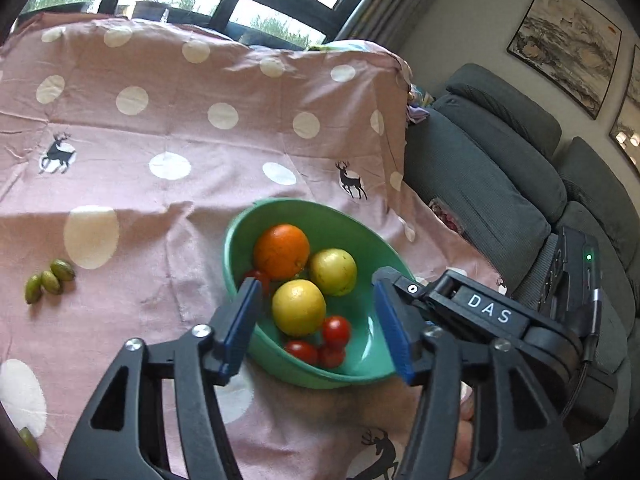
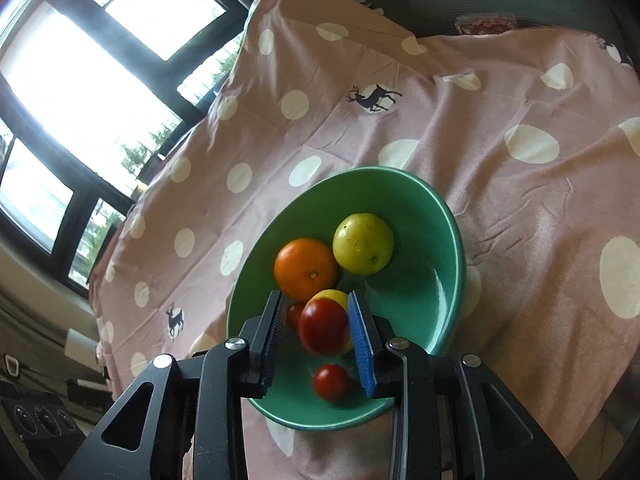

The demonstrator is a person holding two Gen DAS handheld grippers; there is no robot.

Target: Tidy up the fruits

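A green bowl [image 1: 240,240] is set on the pink dotted cloth [image 1: 160,92] over the desk; an orange [image 1: 281,251], two yellow fruits and red tomatoes [image 1: 336,331] are held in it. Three green olives [image 1: 50,281] are seen at nine o'clock of the bowl. The left gripper [image 1: 320,320] is spread wide above the bowl, nothing gripped. The right gripper [image 2: 316,336] is parted around a tomato [image 2: 323,326]; whether its fingers press cannot be told.

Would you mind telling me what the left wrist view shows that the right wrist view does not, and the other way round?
Only the left wrist view shows the green olives on the cloth, the grey sofa and the right gripper beside the bowl. Only the right wrist view shows a tomato between the right gripper's fingers. Both show the green bowl, the orange and the spotted pink cloth.
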